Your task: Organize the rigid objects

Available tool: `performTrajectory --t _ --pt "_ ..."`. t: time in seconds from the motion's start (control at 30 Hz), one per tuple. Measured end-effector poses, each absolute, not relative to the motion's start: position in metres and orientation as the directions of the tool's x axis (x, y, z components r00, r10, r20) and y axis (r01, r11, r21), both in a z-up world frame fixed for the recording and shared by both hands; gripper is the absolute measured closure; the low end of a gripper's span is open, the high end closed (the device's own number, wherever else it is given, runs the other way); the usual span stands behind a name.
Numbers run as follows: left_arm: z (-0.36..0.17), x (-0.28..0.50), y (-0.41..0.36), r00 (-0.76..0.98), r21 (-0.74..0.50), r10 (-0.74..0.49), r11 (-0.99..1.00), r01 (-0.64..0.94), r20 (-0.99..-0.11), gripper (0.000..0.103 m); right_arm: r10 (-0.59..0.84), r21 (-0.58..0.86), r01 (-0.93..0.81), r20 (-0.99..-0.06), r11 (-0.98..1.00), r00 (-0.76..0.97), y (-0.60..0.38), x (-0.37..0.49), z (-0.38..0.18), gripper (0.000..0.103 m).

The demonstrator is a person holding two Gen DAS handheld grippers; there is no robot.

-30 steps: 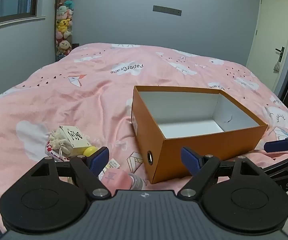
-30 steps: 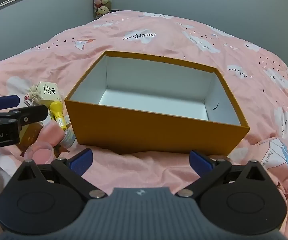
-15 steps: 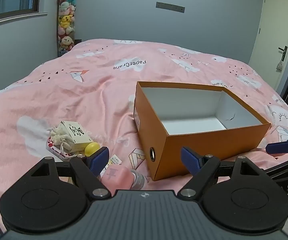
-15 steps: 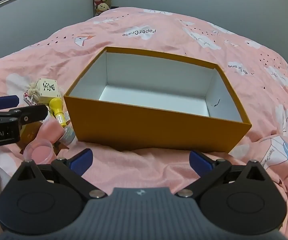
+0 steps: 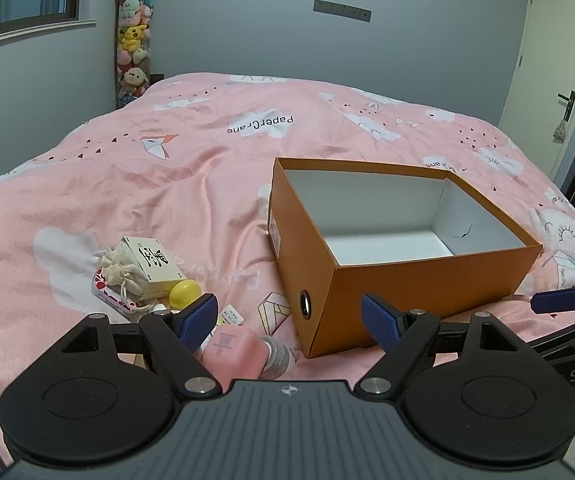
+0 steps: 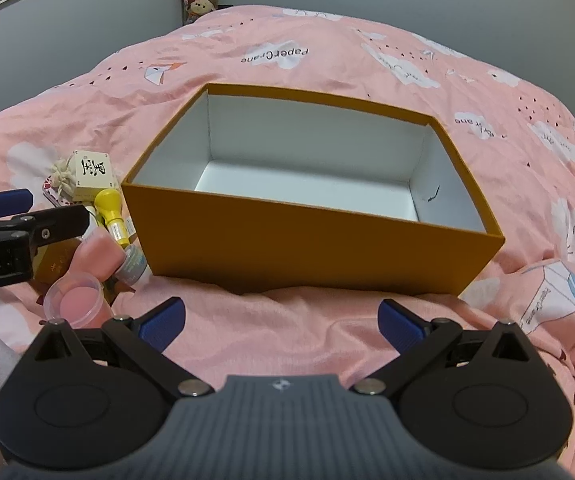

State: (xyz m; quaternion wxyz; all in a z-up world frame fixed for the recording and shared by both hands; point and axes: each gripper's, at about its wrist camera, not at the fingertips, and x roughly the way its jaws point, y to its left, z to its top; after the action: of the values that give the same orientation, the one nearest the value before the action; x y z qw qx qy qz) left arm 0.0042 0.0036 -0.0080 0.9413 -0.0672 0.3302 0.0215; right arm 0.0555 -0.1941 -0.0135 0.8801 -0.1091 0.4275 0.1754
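Orange cardboard box (image 6: 311, 236) sits empty on the pink bed (image 5: 167, 184); small rigid items (image 5: 151, 268) cluster left of it. Both claws, left claw (image 5: 289, 316) and right claw (image 6: 281, 320), are spread, holding nothing, likely poised for picking.

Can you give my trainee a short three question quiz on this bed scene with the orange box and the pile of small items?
1. True or false: the orange box already holds some of the small items.
2. Multiple choice: the yellow-capped item lies (A) inside the box, (B) on the bedspread beside the box's left end, (C) between the right hand-held gripper's fingers.
3. Short answer: how do the jaws of the left hand-held gripper and the right hand-held gripper stand?

Key:
1. False; only its white interior shows.
2. B, next to the cream carton with black characters.
3. Both are open and hold nothing.
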Motion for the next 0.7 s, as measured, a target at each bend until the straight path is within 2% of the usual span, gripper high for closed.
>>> performTrajectory --t 0.7 --pt "-0.0072 0.0056 0.0071 0.774 -0.126 -0.003 0.987 -0.099 -0.633 0.008 0.212 -0.007 -0.385 -0.826 0.923 0.523 -0.1972 0.0627 -0.0224 0.003"
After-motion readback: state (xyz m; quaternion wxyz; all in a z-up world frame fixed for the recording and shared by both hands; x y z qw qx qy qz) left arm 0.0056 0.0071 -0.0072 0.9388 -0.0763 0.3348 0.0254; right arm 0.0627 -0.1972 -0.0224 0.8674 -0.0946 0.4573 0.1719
